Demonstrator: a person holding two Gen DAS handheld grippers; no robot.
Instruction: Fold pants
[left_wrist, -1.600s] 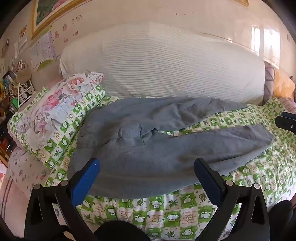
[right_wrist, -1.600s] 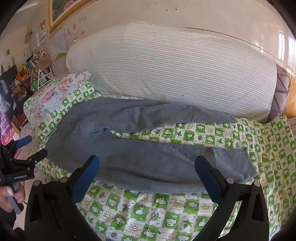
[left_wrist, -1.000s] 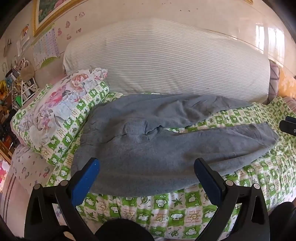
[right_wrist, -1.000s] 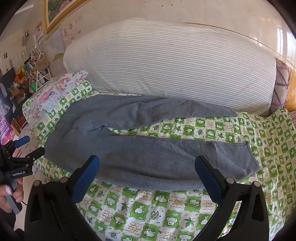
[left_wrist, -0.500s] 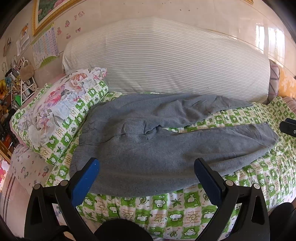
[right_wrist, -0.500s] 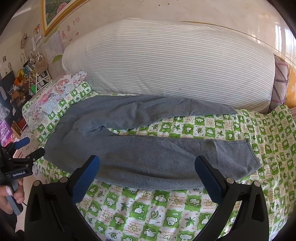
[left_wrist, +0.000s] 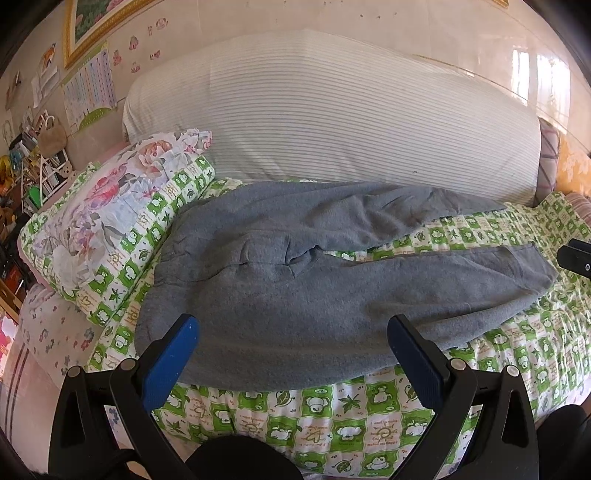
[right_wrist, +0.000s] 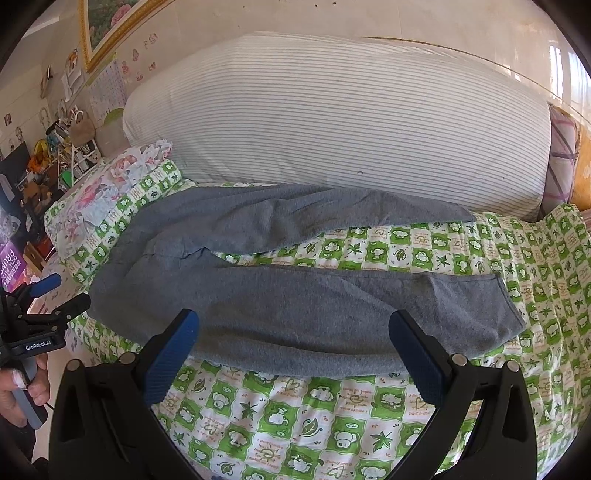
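Grey pants lie spread flat on a green-and-white checked bed sheet, waistband to the left, two legs splayed to the right. They also show in the right wrist view. My left gripper is open and empty, hovering over the front edge near the waist. My right gripper is open and empty, hovering over the near leg. The left gripper also shows at the left edge of the right wrist view.
A large striped white cushion runs along the wall behind the pants. A floral pillow lies left of the waistband. Cluttered shelves stand at the far left. The bed's front edge is below the grippers.
Both views shifted slightly; the pants lie as before and both grippers stay open and empty.
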